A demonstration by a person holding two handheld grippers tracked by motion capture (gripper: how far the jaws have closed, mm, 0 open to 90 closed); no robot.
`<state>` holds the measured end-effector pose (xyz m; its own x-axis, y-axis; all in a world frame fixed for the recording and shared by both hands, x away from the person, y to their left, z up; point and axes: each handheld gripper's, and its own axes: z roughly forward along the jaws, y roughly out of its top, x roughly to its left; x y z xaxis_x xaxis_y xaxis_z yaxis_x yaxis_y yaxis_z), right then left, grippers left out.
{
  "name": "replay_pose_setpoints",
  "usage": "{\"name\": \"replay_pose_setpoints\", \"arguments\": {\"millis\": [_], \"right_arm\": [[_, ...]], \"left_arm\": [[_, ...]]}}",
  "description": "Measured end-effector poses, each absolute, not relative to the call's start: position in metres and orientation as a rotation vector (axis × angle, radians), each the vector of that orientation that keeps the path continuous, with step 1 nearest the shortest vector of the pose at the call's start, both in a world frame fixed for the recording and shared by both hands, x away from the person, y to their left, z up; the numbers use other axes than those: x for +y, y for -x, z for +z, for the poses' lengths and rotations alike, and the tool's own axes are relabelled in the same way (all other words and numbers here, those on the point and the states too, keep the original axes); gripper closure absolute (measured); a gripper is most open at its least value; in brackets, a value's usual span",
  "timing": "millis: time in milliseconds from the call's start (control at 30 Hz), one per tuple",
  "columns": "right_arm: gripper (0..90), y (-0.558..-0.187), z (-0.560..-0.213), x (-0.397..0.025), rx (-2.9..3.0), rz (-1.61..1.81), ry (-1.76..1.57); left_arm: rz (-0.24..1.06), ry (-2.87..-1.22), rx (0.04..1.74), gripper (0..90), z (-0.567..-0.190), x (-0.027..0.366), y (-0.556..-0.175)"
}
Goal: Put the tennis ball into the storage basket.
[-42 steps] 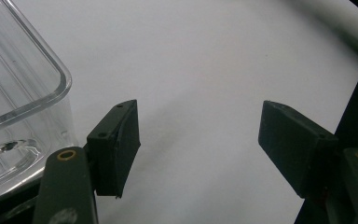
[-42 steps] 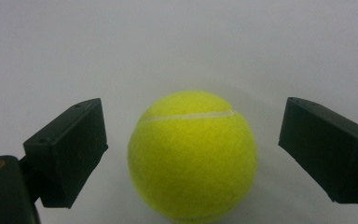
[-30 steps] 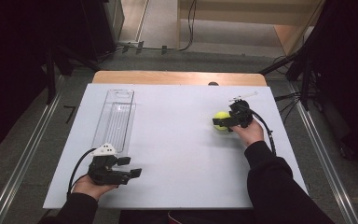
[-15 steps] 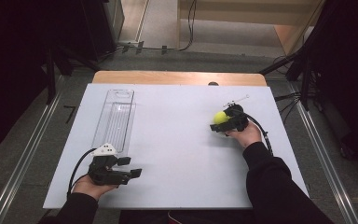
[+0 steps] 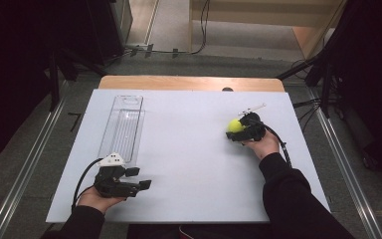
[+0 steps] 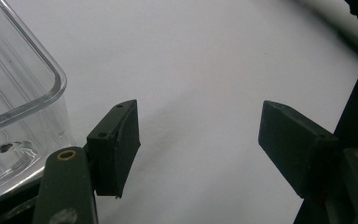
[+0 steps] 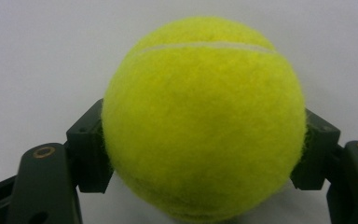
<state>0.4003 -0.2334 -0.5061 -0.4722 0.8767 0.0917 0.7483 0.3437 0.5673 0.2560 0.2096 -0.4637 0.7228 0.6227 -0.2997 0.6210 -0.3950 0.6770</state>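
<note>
At the bottom of the high view, two dark-sleeved forearms come in over the near edge of the bench [image 5: 189, 164], a flat, matte white board with a strip of pale wood showing along its far side. Lower left in that frame, the left gripper [image 5: 142, 185] lies low over the board, a black angular body with a small white block on top and a black cable looping back toward the sleeve; its fingers [image 6: 116, 147] are square, matte black pads standing wide apart with only bare white surface between them. Just beyond it, left of centre, lies a clear plastic tray [image 5: 124, 127], long and narrow with rounded corners and ribbed lines along its floor; the left gripper view shows its glossy rounded rim close beside one finger. Right of centre, the right gripper [image 5: 233, 133] holds a tennis ball [image 5: 236, 125], its fingers pressed against opposite sides of the fuzzy yellow-green felt, a pale seam curving across the top. Past the bench, a grey floor, metal rails, cables and dark stands fill the upper frame.
</note>
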Motion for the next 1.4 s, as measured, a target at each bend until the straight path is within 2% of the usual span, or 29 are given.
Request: {"name": "replay_pose_setpoints", "arguments": {"millis": [800,1400], "right_arm": [[23.2,-0.401,-0.505,-0.238,2.379,0.847,-1.472],[23.2,-0.397,-0.490,-0.243,2.342,0.922,-1.474]], "left_arm": [[0.000,-2.106,0.937,29.9,-0.464,0.209,-0.255],[0.001,-2.106,0.937,29.9,-0.464,0.209,-0.255]]}}
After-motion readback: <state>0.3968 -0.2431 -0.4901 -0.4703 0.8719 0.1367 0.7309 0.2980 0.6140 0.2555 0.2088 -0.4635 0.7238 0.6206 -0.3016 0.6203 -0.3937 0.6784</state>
